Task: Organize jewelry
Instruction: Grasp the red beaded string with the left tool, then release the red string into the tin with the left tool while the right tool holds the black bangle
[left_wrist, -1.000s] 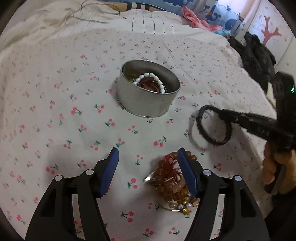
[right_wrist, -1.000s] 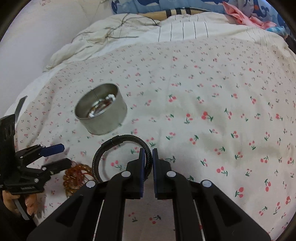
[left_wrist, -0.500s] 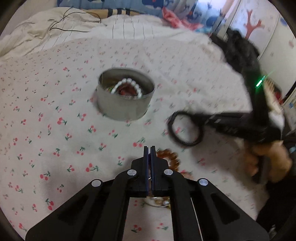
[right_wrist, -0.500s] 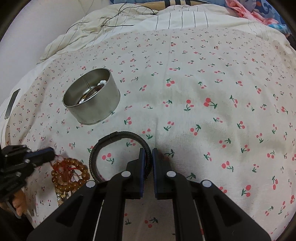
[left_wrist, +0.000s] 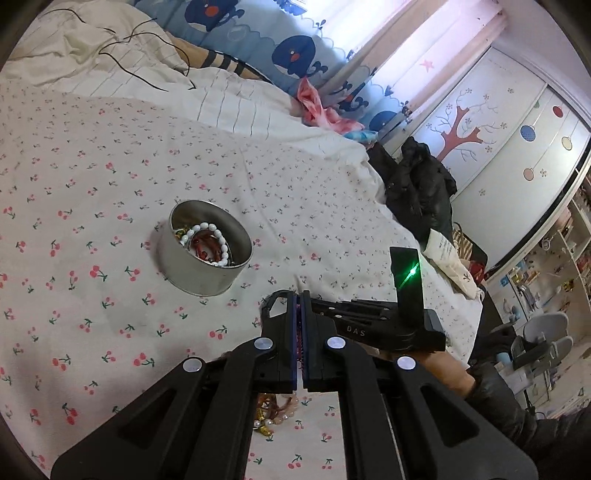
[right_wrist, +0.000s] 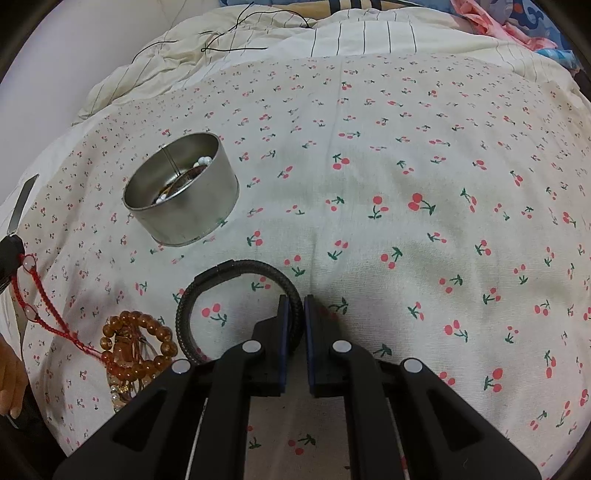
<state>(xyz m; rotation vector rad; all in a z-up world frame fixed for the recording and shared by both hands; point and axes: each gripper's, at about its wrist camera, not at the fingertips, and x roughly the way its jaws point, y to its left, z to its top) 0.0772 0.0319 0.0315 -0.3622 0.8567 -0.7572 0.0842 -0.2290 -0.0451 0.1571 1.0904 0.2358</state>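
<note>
A round metal tin (left_wrist: 207, 254) (right_wrist: 181, 192) stands on the cherry-print bedspread and holds a white bead bracelet (left_wrist: 218, 240) and other pieces. My right gripper (right_wrist: 294, 310) is shut on a black braided bracelet (right_wrist: 229, 273), held low over the bed in front of the tin. My left gripper (left_wrist: 298, 306) is shut on a red cord (right_wrist: 44, 314) with clear beads; the cord runs down to a pile of amber bead bracelets (right_wrist: 136, 347) on the bed, also showing in the left wrist view (left_wrist: 273, 410).
The bedspread (right_wrist: 406, 166) covers the whole bed. A striped duvet with a black cable (left_wrist: 147, 55) lies at the far end. Dark clothing (left_wrist: 421, 184) hangs off the bed's right side, with a wardrobe and shelves beyond.
My left gripper closed over the amber pile, then rose with the red cord pulled up from it. My right gripper moved a little toward the tin, still holding the black bracelet.
</note>
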